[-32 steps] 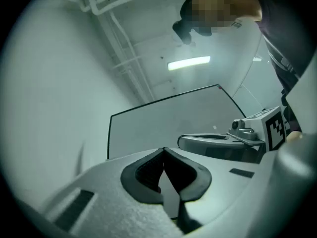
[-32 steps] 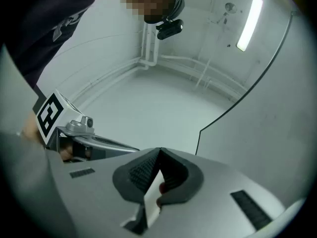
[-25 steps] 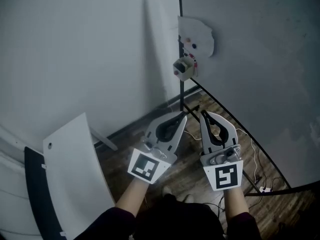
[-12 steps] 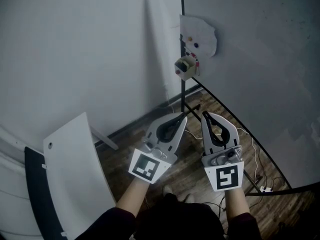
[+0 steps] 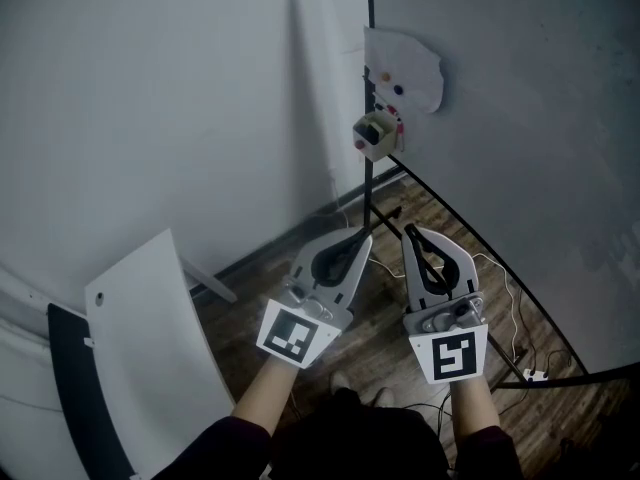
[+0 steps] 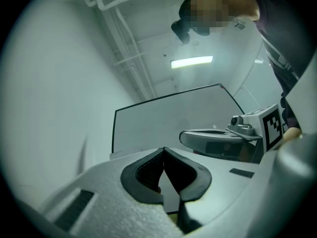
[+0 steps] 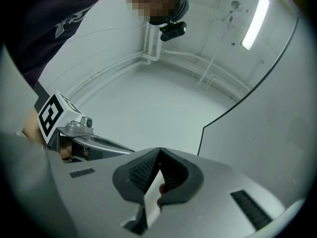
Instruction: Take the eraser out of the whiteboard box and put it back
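Note:
The small open whiteboard box point(image 5: 376, 134) hangs on the black frame edge of the whiteboard point(image 5: 520, 158), below a white sheet point(image 5: 404, 67) with coloured magnets. I cannot make out the eraser inside it. My left gripper point(image 5: 364, 234) and right gripper point(image 5: 408, 230) are held side by side well below the box, pointing toward it. Both are shut, with nothing between the pads. In the left gripper view the left gripper point(image 6: 164, 150) has its tips together, with the right gripper point(image 6: 222, 139) beside it. The right gripper view shows the right gripper point(image 7: 159, 151) likewise closed.
A white curved panel with a dark edge point(image 5: 140, 358) stands at the lower left. Cables and a plug point(image 5: 528, 374) lie on the wooden floor point(image 5: 380, 338) by the whiteboard's stand bar point(image 5: 366, 203). A plain wall point(image 5: 150, 98) fills the left.
The box and the sheet have drifted a little to the right in the head view. Both grippers stay shut and side by side, having shifted only slightly.

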